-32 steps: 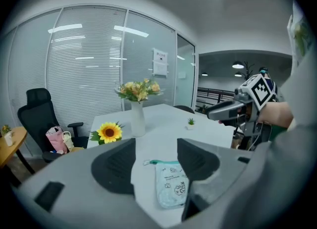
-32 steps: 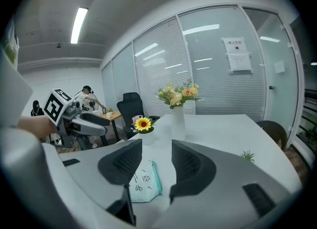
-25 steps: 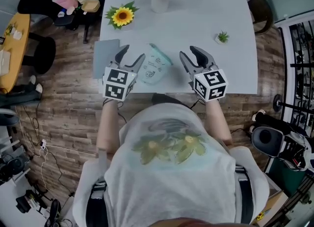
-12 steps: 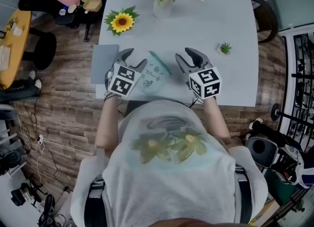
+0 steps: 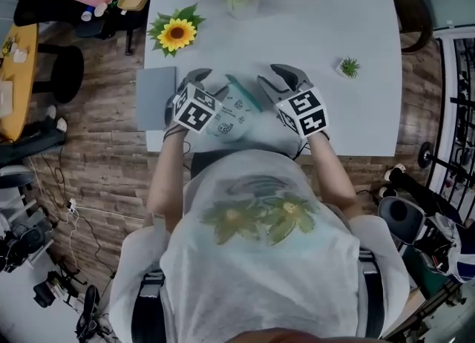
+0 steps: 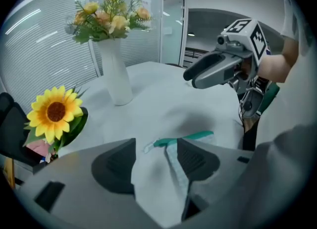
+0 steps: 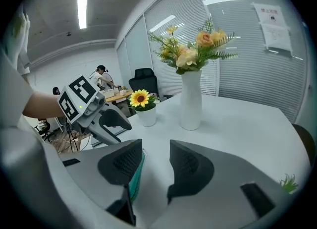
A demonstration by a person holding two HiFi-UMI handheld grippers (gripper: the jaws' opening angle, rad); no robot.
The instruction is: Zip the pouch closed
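A pale mint pouch [image 5: 236, 115] with a teal zip edge [image 5: 242, 90] lies near the front edge of the white table [image 5: 334, 22]. My left gripper [image 5: 202, 83] is open, its jaws astride the pouch's left end. In the left gripper view the pouch fabric [image 6: 156, 173] fills the gap of the left gripper [image 6: 156, 148], and the teal zip [image 6: 185, 138] runs past the right finger. My right gripper [image 5: 271, 78] is open at the pouch's right side. In the right gripper view the teal zip [image 7: 132, 178] shows just beside the left finger of the right gripper [image 7: 156, 161], whose gap is empty.
A potted sunflower [image 5: 177, 33] stands at the table's back left, a white vase of flowers [image 5: 243, 0] at the back middle, a small green plant [image 5: 349, 67] on the right. A grey pad [image 5: 154, 96] lies left of the pouch. Chairs stand on the wooden floor around.
Both grippers have closed in on the pouch from either side. The left jaws now straddle its left end; the right gripper has slid left up to its zip edge.
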